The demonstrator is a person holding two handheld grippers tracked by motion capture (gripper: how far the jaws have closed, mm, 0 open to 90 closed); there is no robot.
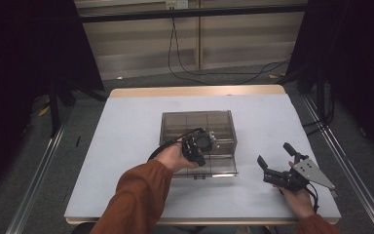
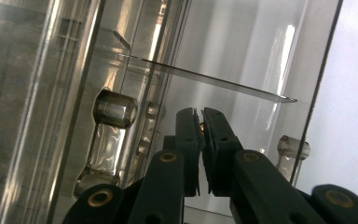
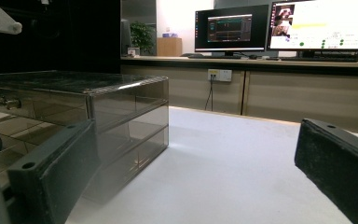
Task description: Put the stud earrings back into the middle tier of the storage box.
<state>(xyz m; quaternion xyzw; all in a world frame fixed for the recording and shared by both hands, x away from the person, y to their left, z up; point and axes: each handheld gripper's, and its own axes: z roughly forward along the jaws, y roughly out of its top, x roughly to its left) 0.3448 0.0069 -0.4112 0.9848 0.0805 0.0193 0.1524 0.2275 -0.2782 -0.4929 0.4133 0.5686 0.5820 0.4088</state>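
Left tongs (image 2: 201,122) pressed together at the clear drawer box (image 1: 198,141); right tongs (image 1: 275,158) spread and empty.

The left tongs are seen closed with nothing between the pads, held against the box front, just beside a clear knob (image 2: 115,108). The right tongs are held wide apart above the bench (image 1: 126,141), well to the right of the box. The box is placed near the middle of the bench, its lower drawer pulled out slightly.

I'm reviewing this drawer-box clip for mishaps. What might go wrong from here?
1. The left tool is shut, its tips close to a thin clear panel edge; pushing on could scrape or chip it.
2. The clear drawer box sits loose on the table, and the open right tool rests apart, so a pull might slide it.
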